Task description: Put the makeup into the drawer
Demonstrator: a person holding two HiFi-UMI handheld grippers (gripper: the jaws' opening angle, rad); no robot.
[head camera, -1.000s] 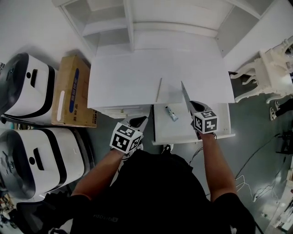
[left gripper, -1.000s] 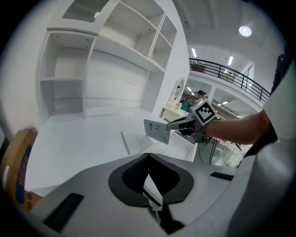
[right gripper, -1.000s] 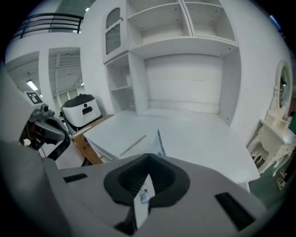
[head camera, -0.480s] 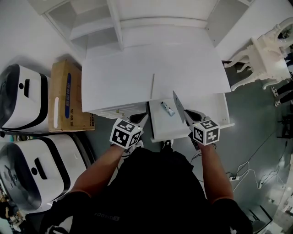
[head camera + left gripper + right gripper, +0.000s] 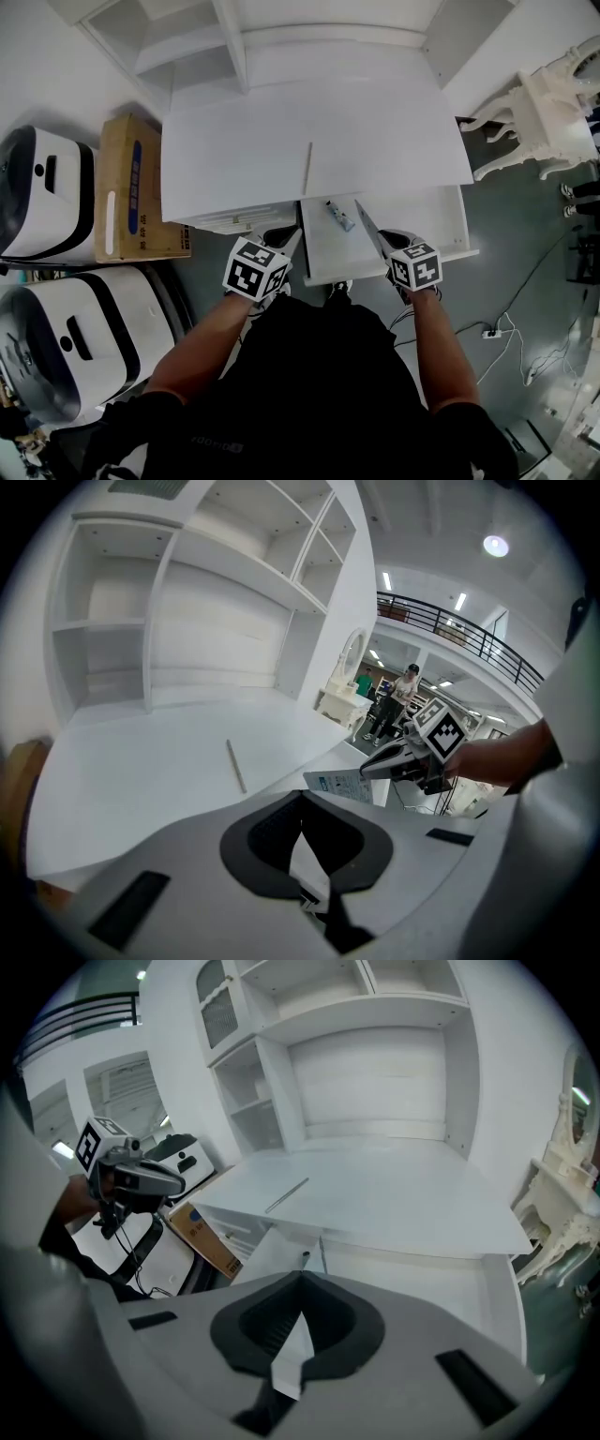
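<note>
Now right gripper (image 5: 357,202) drawn back over open drawer (image 5: 422,225), makeup tube (image 5: 339,216) inside, jaws pressed together (same on left gripper (image 5: 294,236)).

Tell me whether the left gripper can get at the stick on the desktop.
Probably yes: the stick lies alone on the desktop, with nothing between it and the left gripper at the front edge. Its shut jaws must open first.
</note>
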